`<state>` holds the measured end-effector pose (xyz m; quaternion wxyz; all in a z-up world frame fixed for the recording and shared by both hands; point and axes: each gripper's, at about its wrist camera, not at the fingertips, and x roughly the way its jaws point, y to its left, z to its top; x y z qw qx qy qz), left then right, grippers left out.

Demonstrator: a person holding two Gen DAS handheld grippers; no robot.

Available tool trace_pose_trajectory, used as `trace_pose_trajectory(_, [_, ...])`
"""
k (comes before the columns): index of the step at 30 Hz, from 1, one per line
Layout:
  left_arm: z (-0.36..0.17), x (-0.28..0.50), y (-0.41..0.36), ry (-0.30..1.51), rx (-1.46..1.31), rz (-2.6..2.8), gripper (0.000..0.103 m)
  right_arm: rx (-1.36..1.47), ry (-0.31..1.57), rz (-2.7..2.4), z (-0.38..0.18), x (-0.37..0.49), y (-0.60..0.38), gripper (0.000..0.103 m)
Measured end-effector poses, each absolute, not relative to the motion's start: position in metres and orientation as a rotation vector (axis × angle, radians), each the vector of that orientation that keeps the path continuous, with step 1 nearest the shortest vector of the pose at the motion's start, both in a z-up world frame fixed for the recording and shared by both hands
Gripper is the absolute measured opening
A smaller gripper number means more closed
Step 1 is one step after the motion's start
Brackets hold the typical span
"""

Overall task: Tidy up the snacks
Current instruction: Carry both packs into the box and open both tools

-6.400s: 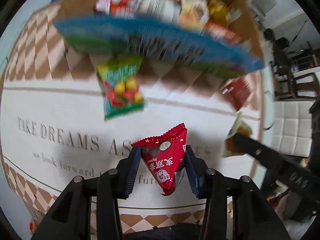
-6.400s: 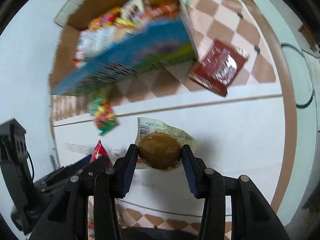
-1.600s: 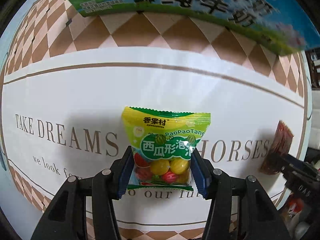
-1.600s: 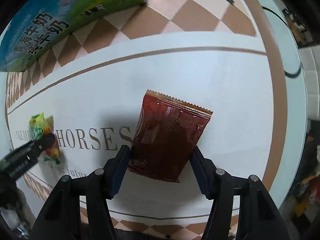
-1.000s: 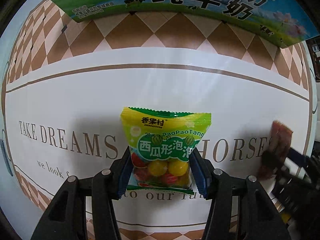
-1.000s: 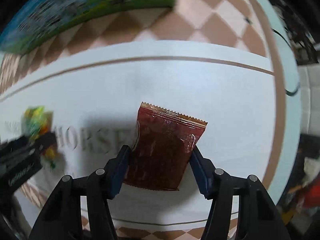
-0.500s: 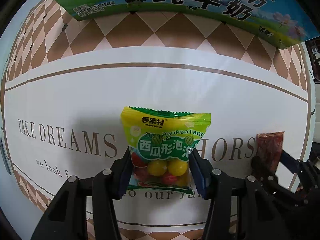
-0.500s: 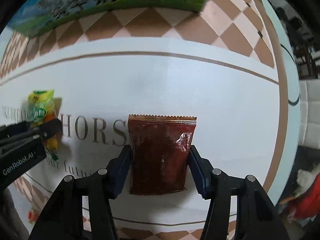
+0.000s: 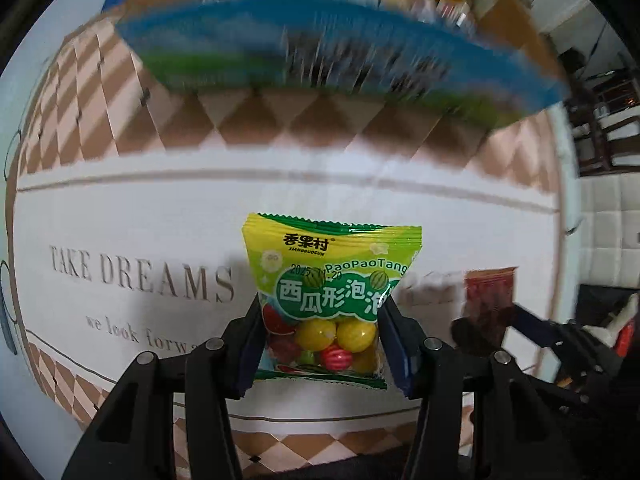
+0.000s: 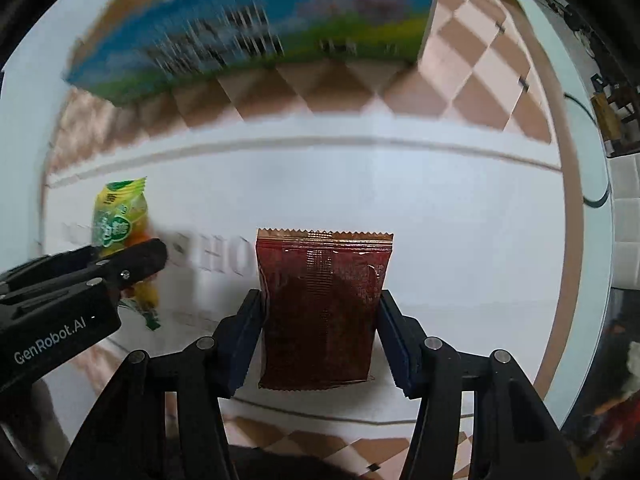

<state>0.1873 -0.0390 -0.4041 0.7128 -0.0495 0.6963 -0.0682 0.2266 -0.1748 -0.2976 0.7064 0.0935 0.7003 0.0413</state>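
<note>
Left wrist: I see my left gripper pinching a green-yellow candy bag of coloured balls, lifted above the white tablecloth, pointing straight down. The blurred blue box sits ahead.

Right wrist: my right gripper clamps a dark red packet, flat and upright between the pads, also aimed down over the cloth, right of the candy bag.

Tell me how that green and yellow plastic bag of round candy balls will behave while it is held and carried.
The green and yellow candy bag probably stays floppy: the left gripper pinches only its lower half and the top stands free. The glossy film looks slippery. The loose balls would likely shift, and roll if the bag splits.
</note>
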Motion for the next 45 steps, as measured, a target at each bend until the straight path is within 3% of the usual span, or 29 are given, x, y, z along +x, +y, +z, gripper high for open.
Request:
trace_pose_trajectory(9, [-0.293, 0.280, -0.022, 1.368, -0.185, -0.248, 0.050, 0.364, 1.372, 0.200, -0.184, 0.314, -0.198, 0.059])
trace_pose_trajectory(15, [-0.288, 0.376, -0.021, 1.358, -0.129, -0.199, 0.050, 0.419, 1.292, 0.198, -0.165, 0.390, -0.196, 0.059])
trace_pose_trajectory(23, [-0.350, 0.481, -0.010, 1.531, -0.165, -0.168, 0.050, 0.470, 1.362, 0.173, -0.226, 0.502, -0.198, 0.059])
trace_pose_trajectory(36, [-0.408, 0.523, -0.014, 1.697, -0.154, -0.152, 0.052, 0.415, 1.448, 0.191, -0.296, 0.568, -0.171, 0.060])
trace_pose_trajectory(40, [-0.412, 0.526, -0.012, 1.703, -0.197, -0.158, 0.068, 0.413, 1.514, 0.190, -0.313, 0.574, -0.167, 0.084])
trace_pose_trajectory(45, [-0.406, 0.525, -0.013, 1.680, -0.181, -0.171, 0.075, 0.372, 1.522, 0.154, -0.314, 0.572, -0.169, 0.090])
